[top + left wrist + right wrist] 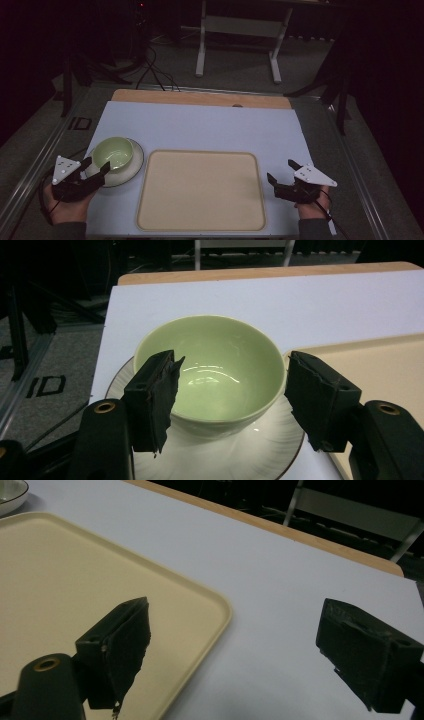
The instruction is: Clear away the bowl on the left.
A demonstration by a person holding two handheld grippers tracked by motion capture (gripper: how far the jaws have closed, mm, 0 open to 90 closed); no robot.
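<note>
A pale green bowl (113,153) sits on a white plate (131,170) at the left of the table. In the left gripper view the bowl (215,370) fills the space ahead, on the plate (250,452). My left gripper (96,167) is open just short of the bowl, its jaws standing on either side of the near rim without touching it. A beige tray (200,190) lies in the middle, bare. My right gripper (282,171) is open beside the tray's right edge (220,610), over the white mat, holding nothing.
A white mat (200,125) covers the wooden tabletop (200,97), whose far edge shows as a brown strip. Beyond it stand a white frame's legs (237,45) and cables on the floor. Metal rails run along both sides of the table.
</note>
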